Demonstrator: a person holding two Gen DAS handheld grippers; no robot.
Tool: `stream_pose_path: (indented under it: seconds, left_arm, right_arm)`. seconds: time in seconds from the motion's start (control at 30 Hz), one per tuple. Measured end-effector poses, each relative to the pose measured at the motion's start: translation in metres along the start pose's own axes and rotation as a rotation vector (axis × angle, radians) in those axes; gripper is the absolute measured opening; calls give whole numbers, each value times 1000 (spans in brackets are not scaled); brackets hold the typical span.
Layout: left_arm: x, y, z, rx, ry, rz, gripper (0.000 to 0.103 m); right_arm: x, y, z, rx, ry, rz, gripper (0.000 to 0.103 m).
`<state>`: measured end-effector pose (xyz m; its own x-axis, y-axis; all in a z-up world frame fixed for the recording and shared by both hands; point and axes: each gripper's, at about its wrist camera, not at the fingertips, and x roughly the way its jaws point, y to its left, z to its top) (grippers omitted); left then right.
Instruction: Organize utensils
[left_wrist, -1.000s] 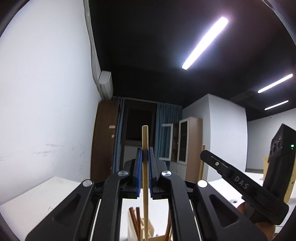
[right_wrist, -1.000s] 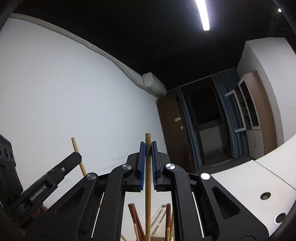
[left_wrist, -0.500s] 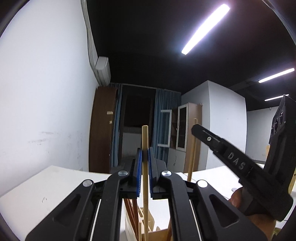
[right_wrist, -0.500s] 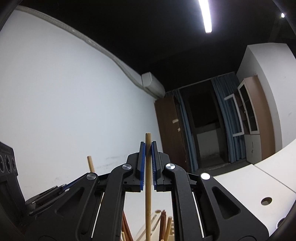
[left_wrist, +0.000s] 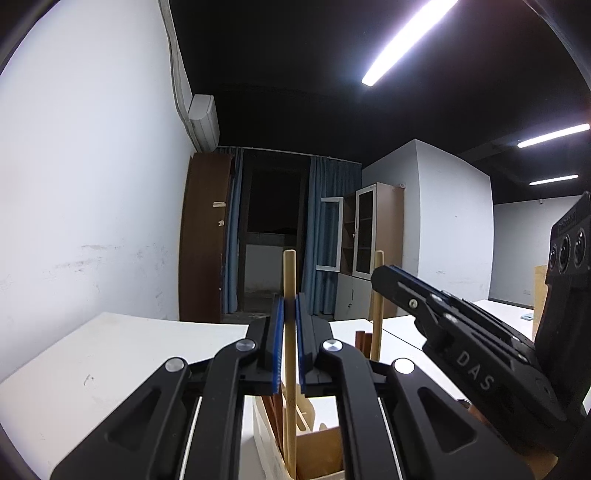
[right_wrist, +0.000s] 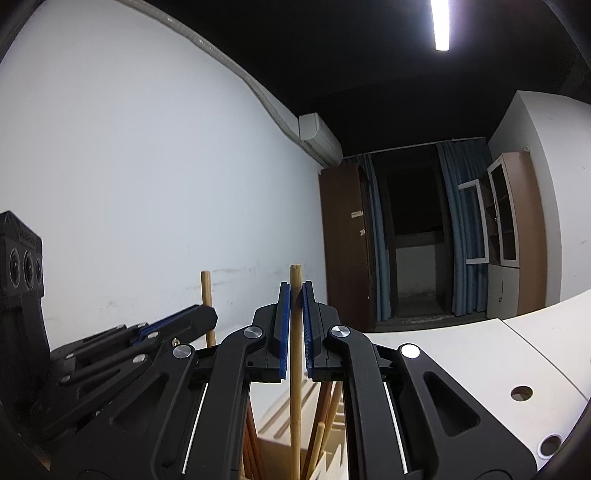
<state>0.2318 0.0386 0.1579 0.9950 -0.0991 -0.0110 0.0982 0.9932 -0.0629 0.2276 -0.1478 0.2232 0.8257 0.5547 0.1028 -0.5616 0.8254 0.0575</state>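
Left tongs: pinched on an upright pale wooden chopstick, its lower end down in the wooden holder.
Right tongs: pinched the same way on a second chopstick, standing upright over the same holder.
Just changed: against a second back, both tongs sit lower and closer side by side; more of the holder shows under each, and the sticks reach deeper among the ones already stored.
Meaning for the task: I'd say both sticks are nearly seated, and letting go looks like the next step.
Where the holder stands: on the white table, towards its near edge as far as I can tell.
Hidden: both stick tips and the holder's floor, so I can't tell whether either stick has touched bottom.
Cut off: the holder's front and base, behind the tongs' black arms.
Hard to make out: which slot each stick is entering.
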Motion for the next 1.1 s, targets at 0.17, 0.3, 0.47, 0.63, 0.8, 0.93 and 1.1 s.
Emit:
stream_pose_path:
  seconds: [0.17, 0.3, 0.47, 0.63, 0.8, 0.93, 1.1]
  left_arm:
    - [-2, -1, -6, 22, 6, -9, 6]
    - [-2, -2, -9, 29, 24, -9, 6]
    - [-2, 0, -8, 28, 40, -12, 6]
    - [-4, 1, -8, 35, 71, -21, 17]
    - [-18, 4, -7, 34, 81, -5, 18]
    - [-30, 4, -13, 46, 129, 11, 22]
    - [-50, 1, -26, 63, 220, 6, 32]
  right_arm:
    - [-6, 2, -4, -5, 35, 0, 6]
    - [-8, 6, -9, -15, 69, 0, 6]
    - [-9, 5, -11, -20, 107, -5, 6]
    - [-12, -2, -13, -4, 146, -12, 11]
    - [-23, -7, -14, 0, 166, -36, 12]
    - [-34, -7, -16, 0, 196, -41, 22]
    - [-56, -2, -28, -26, 272, -37, 30]
